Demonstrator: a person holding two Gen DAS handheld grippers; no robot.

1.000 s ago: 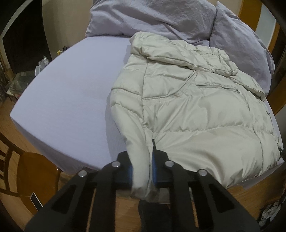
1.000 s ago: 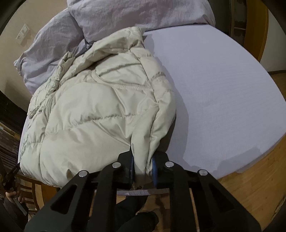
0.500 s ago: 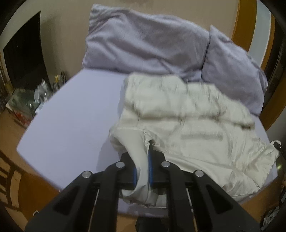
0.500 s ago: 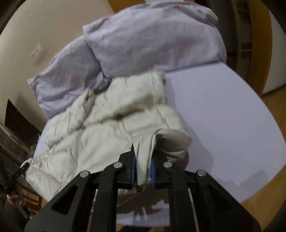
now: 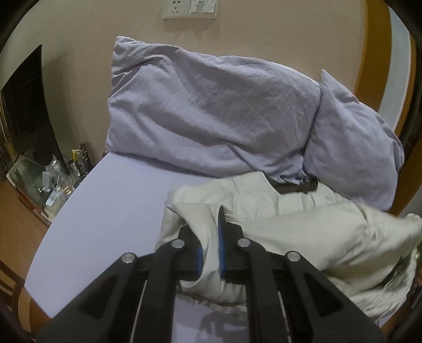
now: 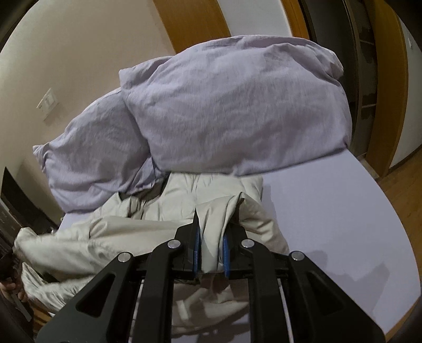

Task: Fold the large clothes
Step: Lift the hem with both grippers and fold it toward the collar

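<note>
Left gripper (image 5: 209,253) and right gripper (image 6: 211,253) each pinch jacket (image 5: 303,237) fabric between their fingers above the bed (image 5: 118,200).

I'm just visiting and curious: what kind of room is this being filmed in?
Most likely a bedroom at home. A bed with a lilac sheet carries two big pillows against the wall, a cream puffer jacket lies on it, and there is wooden flooring beside it.

We are in a home bedroom: two plump lavender fabric pillows (image 5: 211,113) lean against a beige painted wall (image 5: 87,34) at the head of a pale lilac sheeted bed (image 5: 110,208), beneath a white plastic socket-and-switch plate (image 5: 190,9), beside orange wooden door frames (image 6: 390,79).
</note>
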